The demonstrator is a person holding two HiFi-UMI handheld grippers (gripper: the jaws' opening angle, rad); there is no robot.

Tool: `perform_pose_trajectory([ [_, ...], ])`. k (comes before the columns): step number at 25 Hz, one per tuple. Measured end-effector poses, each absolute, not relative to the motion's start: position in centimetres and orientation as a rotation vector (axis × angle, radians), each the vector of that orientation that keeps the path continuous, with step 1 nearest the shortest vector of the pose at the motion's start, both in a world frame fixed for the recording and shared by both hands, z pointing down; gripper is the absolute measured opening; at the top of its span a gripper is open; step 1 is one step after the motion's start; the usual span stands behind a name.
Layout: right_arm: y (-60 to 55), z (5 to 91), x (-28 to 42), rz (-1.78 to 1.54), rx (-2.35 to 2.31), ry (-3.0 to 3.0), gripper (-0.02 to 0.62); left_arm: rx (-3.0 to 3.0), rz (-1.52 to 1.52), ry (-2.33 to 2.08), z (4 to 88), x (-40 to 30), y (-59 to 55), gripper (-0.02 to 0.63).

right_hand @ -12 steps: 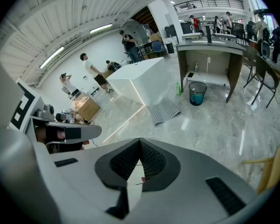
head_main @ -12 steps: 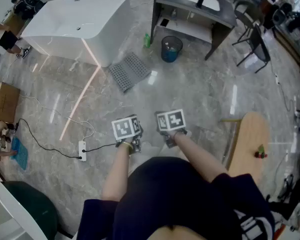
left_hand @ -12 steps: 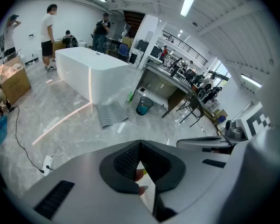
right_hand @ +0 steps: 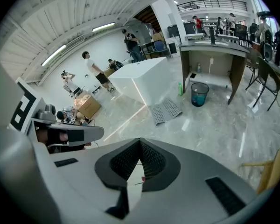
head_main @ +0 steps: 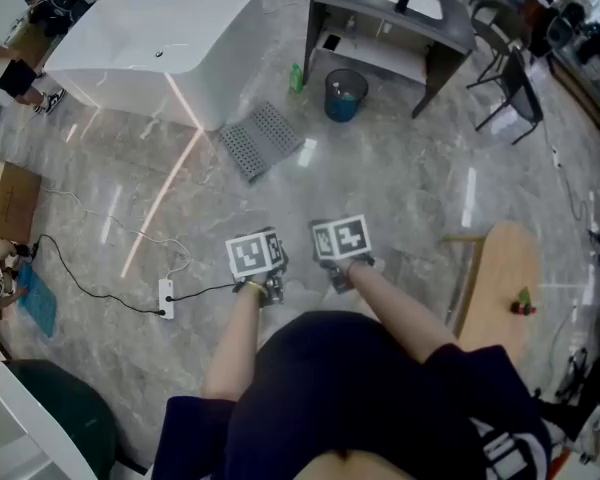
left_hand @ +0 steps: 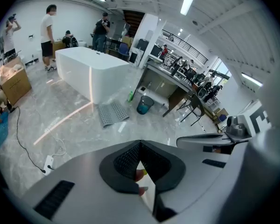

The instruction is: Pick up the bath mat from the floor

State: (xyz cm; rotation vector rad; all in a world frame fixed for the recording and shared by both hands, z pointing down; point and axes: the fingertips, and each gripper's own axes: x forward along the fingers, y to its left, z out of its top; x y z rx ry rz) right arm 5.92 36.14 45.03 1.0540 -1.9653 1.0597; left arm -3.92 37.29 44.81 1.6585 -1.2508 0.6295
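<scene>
Task not begun: bath mat (head_main: 260, 140) lies flat beside the bathtub (head_main: 150, 53), with left gripper (left_hand: 140, 146) and right gripper (right_hand: 140, 141) closed, empty, well away from the bathtub

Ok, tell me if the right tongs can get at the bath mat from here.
Probably not from here. The bath mat lies well ahead beside the bathtub, while the right tongs are held shut, far short of it. Only bare floor lies between, so nothing seems to block walking up.
</scene>
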Motion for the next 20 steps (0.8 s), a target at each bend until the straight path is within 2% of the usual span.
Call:
perform_pose_trajectory([
  [20,35.5,45.1,5.4,1.060,1.147,-1.936,0.011,1.648,0.626,-1.255,45.3,-5.3,37.3,0.000],
])
